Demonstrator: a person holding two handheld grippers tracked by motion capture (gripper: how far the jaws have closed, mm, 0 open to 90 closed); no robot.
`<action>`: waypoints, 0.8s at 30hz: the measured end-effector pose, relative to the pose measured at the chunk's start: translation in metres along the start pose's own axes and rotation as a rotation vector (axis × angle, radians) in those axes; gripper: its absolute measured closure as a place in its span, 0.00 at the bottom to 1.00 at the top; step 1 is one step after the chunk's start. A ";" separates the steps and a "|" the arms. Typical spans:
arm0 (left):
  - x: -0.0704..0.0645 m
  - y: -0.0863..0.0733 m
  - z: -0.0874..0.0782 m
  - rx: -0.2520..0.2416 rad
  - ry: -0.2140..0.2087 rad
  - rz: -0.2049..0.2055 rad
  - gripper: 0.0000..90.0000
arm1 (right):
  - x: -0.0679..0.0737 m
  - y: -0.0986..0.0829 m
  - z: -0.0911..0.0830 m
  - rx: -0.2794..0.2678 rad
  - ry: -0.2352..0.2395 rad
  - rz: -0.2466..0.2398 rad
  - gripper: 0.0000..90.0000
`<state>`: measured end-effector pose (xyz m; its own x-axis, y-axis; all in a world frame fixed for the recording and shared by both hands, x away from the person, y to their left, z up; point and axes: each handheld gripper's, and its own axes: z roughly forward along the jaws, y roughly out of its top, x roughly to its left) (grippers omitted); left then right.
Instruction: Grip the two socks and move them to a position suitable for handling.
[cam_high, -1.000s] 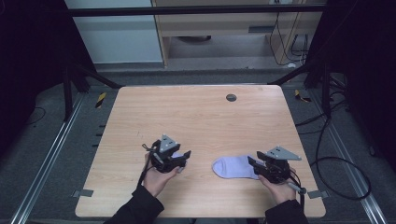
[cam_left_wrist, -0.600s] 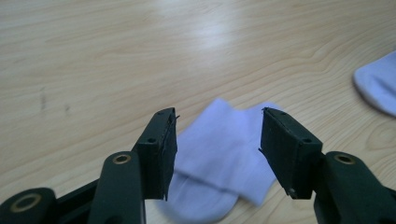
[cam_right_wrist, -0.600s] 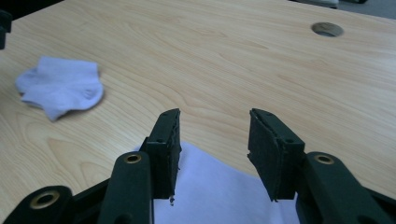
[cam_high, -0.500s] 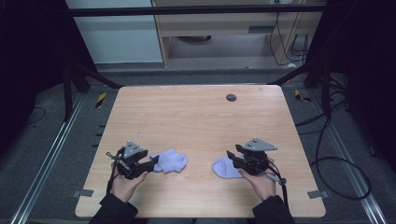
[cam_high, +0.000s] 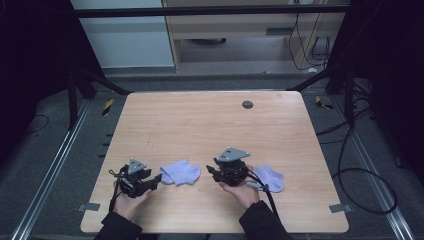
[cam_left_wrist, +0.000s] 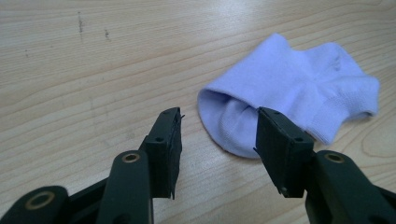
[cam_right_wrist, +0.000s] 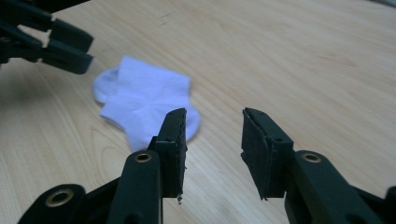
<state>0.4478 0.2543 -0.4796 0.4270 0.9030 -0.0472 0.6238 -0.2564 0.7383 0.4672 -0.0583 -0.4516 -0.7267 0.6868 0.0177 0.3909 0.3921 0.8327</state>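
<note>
A pale wooden worktop (cam_high: 210, 125) with rounded corners carries everything here, its grain plain and a small dark round disc (cam_high: 247, 104) set near its far edge. On its near part lie two short ankle socks of a light lavender-white knit. The left sock (cam_high: 181, 172) lies flat between the two tools, its body folded over itself so that two layers show; in the left gripper view the sock (cam_left_wrist: 289, 93) has a rounded toe end turned toward the camera, a soft fold across its middle and a ribbed cuff at the far right, with a slightly nubby weave. The right sock (cam_high: 270, 177) lies just to the right of the person's right hand, partly covered by it and by the trailing cable. The left tool (cam_high: 155, 181), held low at the worktop's near left, points at the left sock, its jaws standing wide apart with nothing between them, the tips just short of the toe end. The right tool (cam_high: 209, 172) faces the same sock from the other side, its jaws likewise parted and empty, a little off the fabric.
</note>
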 end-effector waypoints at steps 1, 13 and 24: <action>0.000 0.000 0.001 0.001 0.001 0.003 0.56 | 0.003 0.001 0.005 0.009 0.008 -0.008 0.69; -0.006 0.000 0.014 0.035 -0.014 0.009 0.65 | 0.034 -0.005 0.053 0.105 0.086 -0.057 0.73; -0.009 -0.002 0.020 0.067 -0.003 0.024 0.73 | 0.043 -0.011 0.071 0.154 0.106 -0.090 0.79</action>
<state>0.4557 0.2398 -0.4942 0.4441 0.8954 -0.0323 0.6557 -0.3002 0.6927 0.4716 0.0102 -0.4991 -0.8148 0.5796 0.0122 0.3975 0.5433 0.7395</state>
